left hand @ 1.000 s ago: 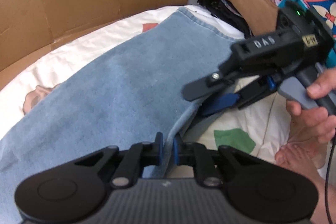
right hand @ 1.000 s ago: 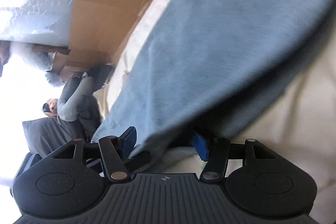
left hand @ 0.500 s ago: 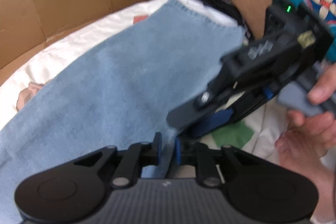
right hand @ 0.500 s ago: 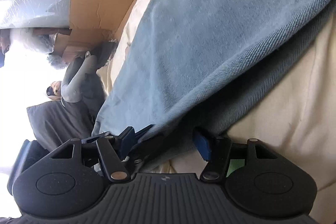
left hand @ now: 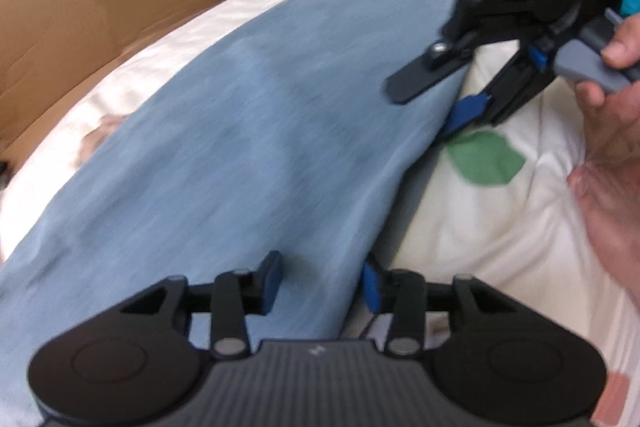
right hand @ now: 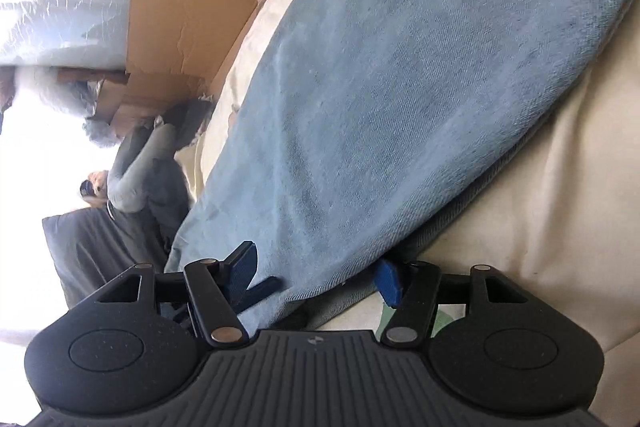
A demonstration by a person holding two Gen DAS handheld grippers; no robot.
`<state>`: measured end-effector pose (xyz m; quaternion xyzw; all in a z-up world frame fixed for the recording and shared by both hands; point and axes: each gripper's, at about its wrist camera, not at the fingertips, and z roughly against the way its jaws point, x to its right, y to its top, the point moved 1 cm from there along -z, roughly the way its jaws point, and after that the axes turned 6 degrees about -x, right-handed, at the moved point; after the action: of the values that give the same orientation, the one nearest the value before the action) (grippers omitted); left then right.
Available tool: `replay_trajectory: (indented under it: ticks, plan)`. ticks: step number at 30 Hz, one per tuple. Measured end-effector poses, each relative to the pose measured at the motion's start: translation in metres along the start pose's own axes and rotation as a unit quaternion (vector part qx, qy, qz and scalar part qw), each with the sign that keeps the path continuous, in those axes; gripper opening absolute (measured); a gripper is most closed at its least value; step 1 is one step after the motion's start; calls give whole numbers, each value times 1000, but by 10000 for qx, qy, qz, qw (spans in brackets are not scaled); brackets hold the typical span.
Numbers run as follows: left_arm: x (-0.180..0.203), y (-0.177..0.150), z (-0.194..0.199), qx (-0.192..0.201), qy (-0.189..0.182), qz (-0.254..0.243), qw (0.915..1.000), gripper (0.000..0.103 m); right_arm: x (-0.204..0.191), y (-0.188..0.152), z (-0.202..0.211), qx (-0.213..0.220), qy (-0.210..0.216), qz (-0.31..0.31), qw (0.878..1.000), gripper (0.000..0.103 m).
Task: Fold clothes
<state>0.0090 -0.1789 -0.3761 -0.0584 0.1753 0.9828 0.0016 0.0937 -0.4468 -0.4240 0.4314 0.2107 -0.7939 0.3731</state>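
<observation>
Left hand-held gripper (left hand: 320,283) has its jaws parted around the near edge of our blue jeans (left hand: 256,131), gripping nothing. Their long axis runs 7 to 1 o'clock across the bed (left hand: 500,227). Right hand-held gripper (left hand: 460,95), at 1 o'clock, likewise straddles the edge unclamped.

The left hand-held gripper (left hand: 320,281) has its jaws spread apart. The right hand-held gripper (right hand: 316,273) is likewise parted, gripped by a bare hand (left hand: 612,67).
</observation>
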Motion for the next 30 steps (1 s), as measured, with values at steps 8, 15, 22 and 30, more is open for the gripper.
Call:
replay_trajectory:
  ticks: [8,15,22,30]
  plan:
    - [-32,-38,15,-156,252,851,9959,47,-14,0,-12,-184,-149,256,9994,67]
    - [-44,-48,31,-181,333,1188,9922,47,-28,-3,-27,-393,-262,539,9974,68]
    - [-70,-74,53,-180,661,1601,9847,48,-52,-15,-55,-737,-330,966,9920,68]
    - [-76,-107,71,-72,951,2180,9713,49,-91,-40,-96,-1292,-571,2093,9676,67]
